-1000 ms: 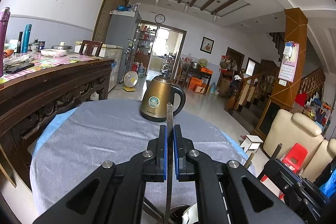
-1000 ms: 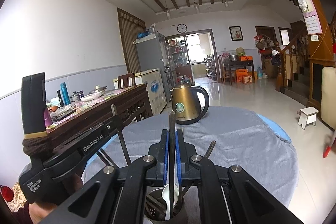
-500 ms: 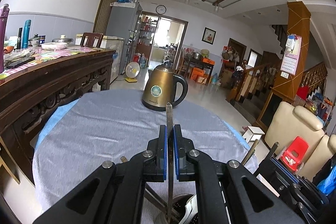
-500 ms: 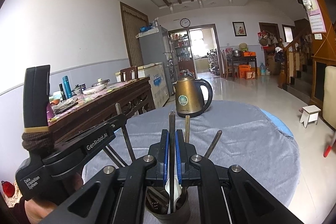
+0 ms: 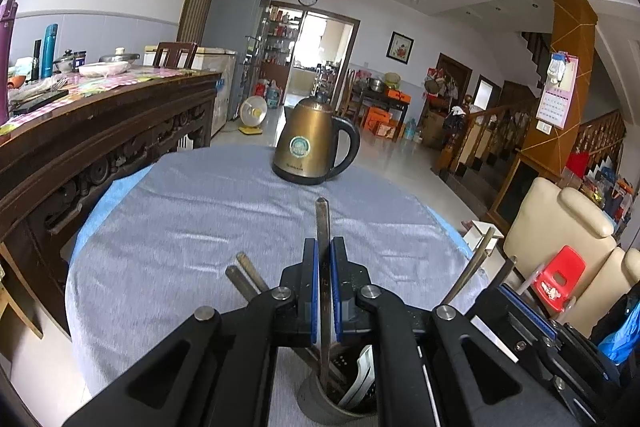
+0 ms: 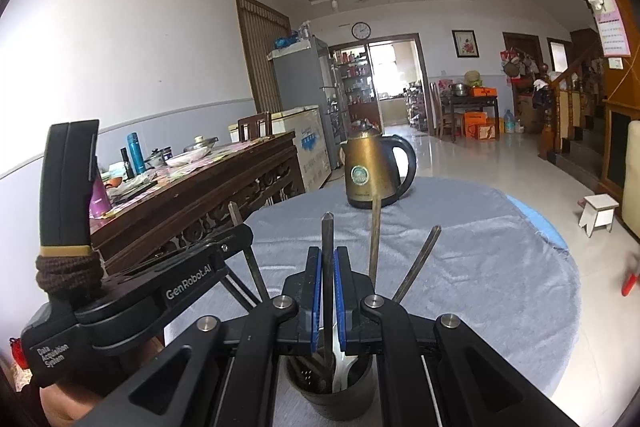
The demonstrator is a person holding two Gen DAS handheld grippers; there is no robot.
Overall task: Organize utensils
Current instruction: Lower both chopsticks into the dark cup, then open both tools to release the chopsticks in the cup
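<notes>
Utensils go into the holder: I have both grippers poised over the dark cup [image 6: 332, 395] on the grey tablecloth [image 5: 192, 227], near the table's front edge. My left gripper [image 5: 323, 291] is clamped on a flat metal handle [image 5: 322, 223], its lower end already inside the cup. My right gripper [image 6: 328, 295] pinches another upright handle [image 6: 327, 239] the same way. Other handles lean out of the cup. The kettle [image 6: 370, 167] stands well apart. Next, I judge, each grip must loosen so the pieces drop in without tipping the cup.
</notes>
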